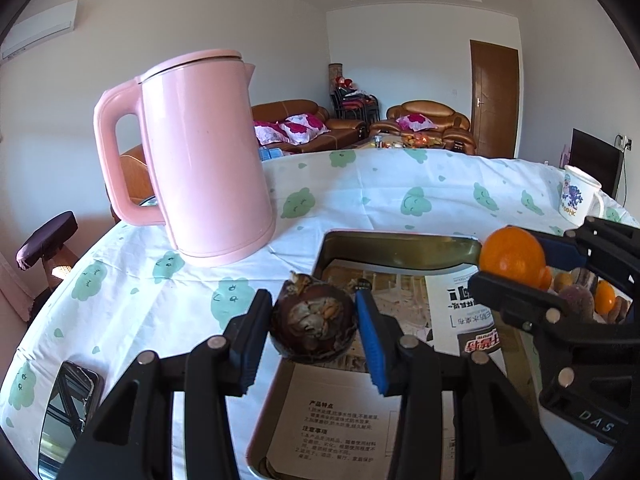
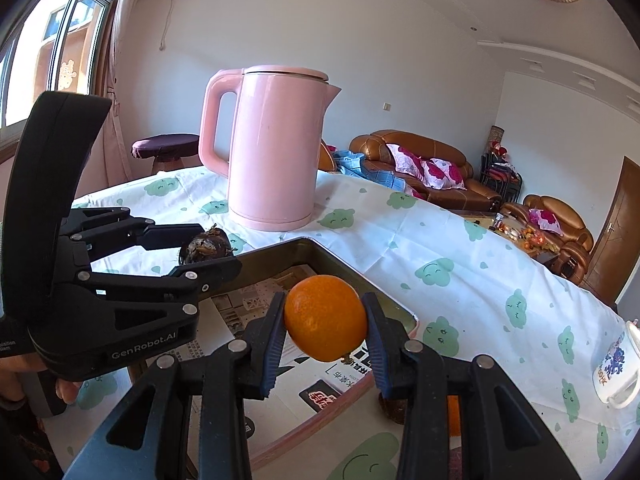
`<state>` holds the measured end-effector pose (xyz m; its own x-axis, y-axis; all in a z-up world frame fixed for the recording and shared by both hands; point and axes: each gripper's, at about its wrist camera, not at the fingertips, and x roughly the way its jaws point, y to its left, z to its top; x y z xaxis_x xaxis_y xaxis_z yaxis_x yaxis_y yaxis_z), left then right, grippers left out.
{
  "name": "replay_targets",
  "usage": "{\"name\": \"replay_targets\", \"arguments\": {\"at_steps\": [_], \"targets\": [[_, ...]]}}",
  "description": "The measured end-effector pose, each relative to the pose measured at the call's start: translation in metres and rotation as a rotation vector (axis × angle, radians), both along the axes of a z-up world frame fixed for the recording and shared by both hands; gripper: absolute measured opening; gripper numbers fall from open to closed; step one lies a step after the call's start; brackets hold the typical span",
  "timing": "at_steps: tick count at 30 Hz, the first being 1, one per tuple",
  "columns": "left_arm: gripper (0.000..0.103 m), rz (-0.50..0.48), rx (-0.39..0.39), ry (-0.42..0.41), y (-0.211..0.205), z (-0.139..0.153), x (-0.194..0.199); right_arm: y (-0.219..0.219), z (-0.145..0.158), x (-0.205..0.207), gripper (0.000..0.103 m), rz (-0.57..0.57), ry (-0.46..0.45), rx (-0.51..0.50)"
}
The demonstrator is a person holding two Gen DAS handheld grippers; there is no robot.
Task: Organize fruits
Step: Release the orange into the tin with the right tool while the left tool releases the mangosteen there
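Observation:
My left gripper (image 1: 314, 322) is shut on a dark brown mangosteen (image 1: 313, 330) and holds it above the near left rim of a metal tray (image 1: 396, 242) lined with printed paper. My right gripper (image 2: 325, 322) is shut on an orange (image 2: 326, 318) and holds it above the tray (image 2: 320, 250). The orange (image 1: 512, 256) also shows in the left wrist view, over the tray's right side. The left gripper with the mangosteen (image 2: 206, 248) shows in the right wrist view. More fruits (image 1: 592, 300) lie on the cloth right of the tray, partly hidden by the right gripper.
A tall pink kettle (image 1: 200, 156) stands on the cloud-patterned tablecloth behind the tray. A white printed mug (image 1: 576, 196) stands at the far right. A phone (image 1: 68, 408) lies at the near left table edge. Sofas stand beyond the table.

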<state>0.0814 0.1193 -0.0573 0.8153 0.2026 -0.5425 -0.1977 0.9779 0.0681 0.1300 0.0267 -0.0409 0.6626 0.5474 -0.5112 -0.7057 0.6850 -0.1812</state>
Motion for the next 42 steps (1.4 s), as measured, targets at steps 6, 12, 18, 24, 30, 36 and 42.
{"name": "replay_targets", "arguments": {"at_steps": [6,12,18,24,30,36,42], "targets": [[0.045,0.003,0.004,0.015,0.003,-0.003,0.004,0.008,-0.011,0.004,0.039,0.003,0.024,-0.014],[0.045,0.0,0.024,0.023,0.0,-0.004,0.006,0.012,-0.019,0.007,0.039,-0.001,0.042,-0.035],[0.045,-0.013,0.038,0.034,-0.005,-0.004,0.009,0.013,-0.02,0.01,0.039,-0.006,0.051,-0.045],[0.045,-0.028,0.047,0.056,-0.008,-0.006,0.012,0.016,-0.023,0.013,0.039,-0.009,0.068,-0.064],[0.045,-0.031,0.051,0.071,-0.009,-0.008,0.015,0.019,-0.026,0.014,0.039,-0.016,0.073,-0.083],[0.046,-0.03,0.056,0.073,-0.01,-0.009,0.014,0.019,-0.027,0.015,0.04,-0.025,0.078,-0.088],[0.051,-0.02,0.055,0.07,-0.008,-0.009,0.015,0.019,-0.026,0.014,0.041,-0.033,0.072,-0.087]]}}
